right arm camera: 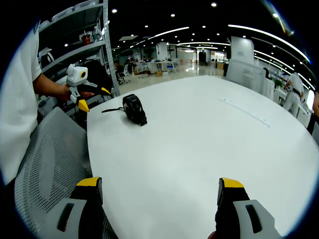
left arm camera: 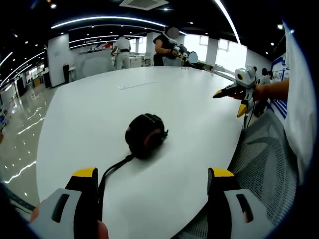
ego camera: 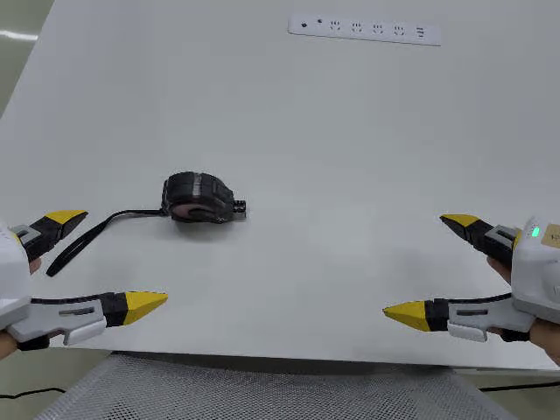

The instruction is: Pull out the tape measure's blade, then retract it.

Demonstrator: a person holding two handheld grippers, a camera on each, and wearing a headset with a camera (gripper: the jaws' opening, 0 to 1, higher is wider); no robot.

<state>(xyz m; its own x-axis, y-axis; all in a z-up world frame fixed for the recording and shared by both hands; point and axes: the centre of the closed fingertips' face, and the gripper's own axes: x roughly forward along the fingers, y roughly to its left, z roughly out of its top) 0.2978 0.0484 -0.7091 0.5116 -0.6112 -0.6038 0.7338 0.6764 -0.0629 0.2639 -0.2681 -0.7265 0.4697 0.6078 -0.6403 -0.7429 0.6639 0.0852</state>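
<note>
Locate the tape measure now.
In the head view the tape measure lies on the white table, left of centre, just ahead of the left gripper, strap trailing toward it.

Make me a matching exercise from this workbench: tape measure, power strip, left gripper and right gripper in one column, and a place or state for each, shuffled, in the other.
Column one
1. tape measure
2. power strip
3. left gripper
4. right gripper

Column two
A. open, at the near right edge of the table
B. white, lying flat at the far side
C. open, close to the black strap
D. black, left of centre, blade not pulled out

Pairs: 1-D, 2-B, 3-C, 4-A
</note>
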